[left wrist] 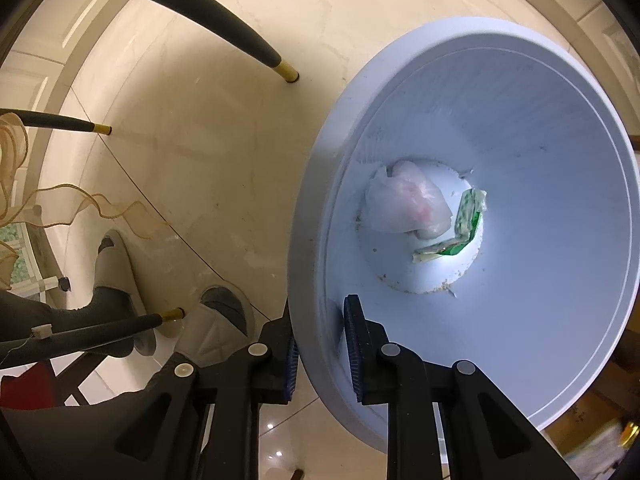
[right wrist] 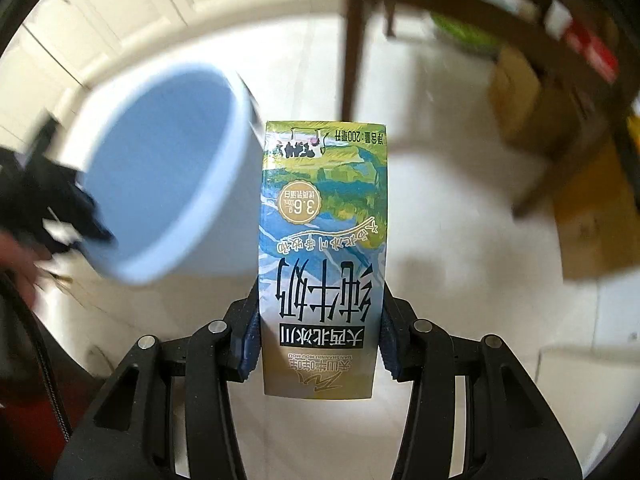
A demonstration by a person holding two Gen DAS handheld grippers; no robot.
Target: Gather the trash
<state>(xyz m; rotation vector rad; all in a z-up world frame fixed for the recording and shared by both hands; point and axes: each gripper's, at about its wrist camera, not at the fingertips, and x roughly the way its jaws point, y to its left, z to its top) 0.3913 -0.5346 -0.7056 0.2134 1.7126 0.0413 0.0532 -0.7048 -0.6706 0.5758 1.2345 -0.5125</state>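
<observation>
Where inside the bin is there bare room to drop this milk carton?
The bin floor is crowded at its middle: a crumpled plastic bag with a flattened green wrapper beside it. Bare floor shows below them, toward the left gripper clamped on the rim, and the wide mouth is unobstructed. The right gripper holds the milk carton beside the bin.

Left gripper (left wrist: 322, 354) points steeply down, its blue pads clamped on the rim of the bin (left wrist: 308, 240), one finger inside, one outside. Right gripper (right wrist: 316, 340) also aims down, jaws closed on the sides of a milk carton (right wrist: 322, 248), held upside down.
</observation>
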